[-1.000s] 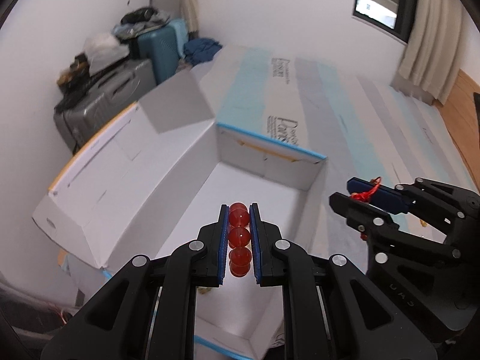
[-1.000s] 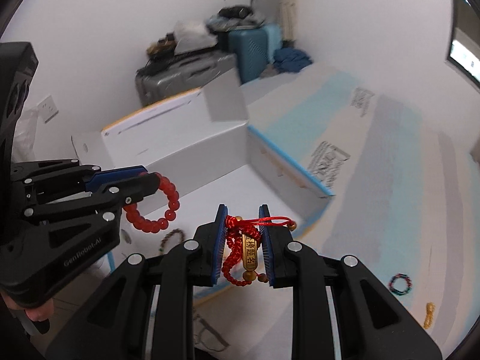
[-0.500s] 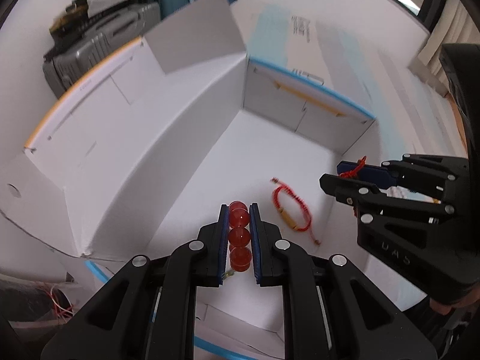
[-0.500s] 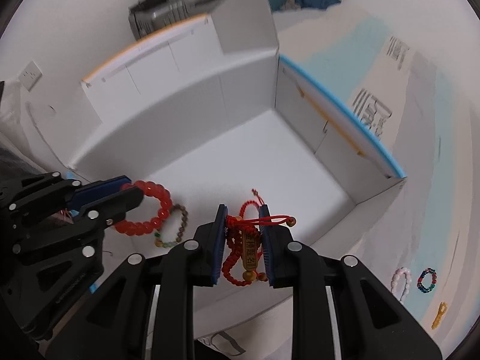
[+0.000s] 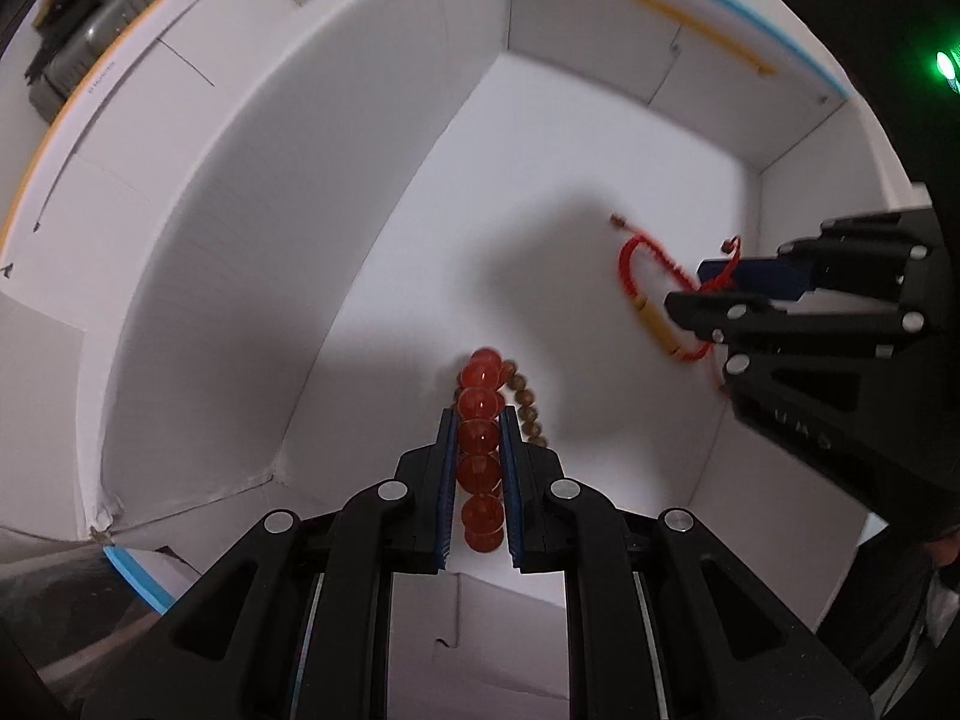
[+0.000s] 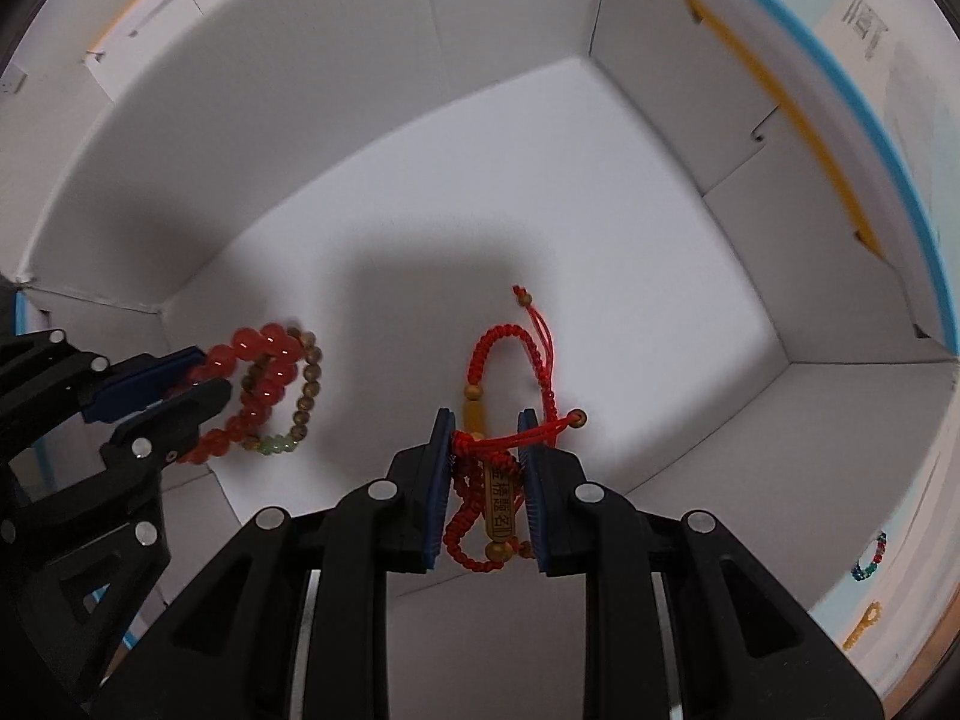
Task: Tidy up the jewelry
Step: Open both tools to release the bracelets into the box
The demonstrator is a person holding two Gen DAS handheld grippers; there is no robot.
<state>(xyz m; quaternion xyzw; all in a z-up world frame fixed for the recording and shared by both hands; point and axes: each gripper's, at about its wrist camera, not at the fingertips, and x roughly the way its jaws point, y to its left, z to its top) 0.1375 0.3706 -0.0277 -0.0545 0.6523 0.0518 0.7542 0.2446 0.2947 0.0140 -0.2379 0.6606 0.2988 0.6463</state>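
While both tongs are hanging low inside the white cardboard box, the sorting appears only partly done. The left tongs are clamping a red bead bracelet, which is hanging just above the box floor over a brown bead bracelet already lying there; the right tongs are clamping a red cord bracelet with a gold charm over a second red cord bracelet resting near the middle of the box floor. Neither held piece is released yet. Only the right wrist view is showing what is left outside the box: a multicoloured bead ring and a small gold piece, beyond its right wall.
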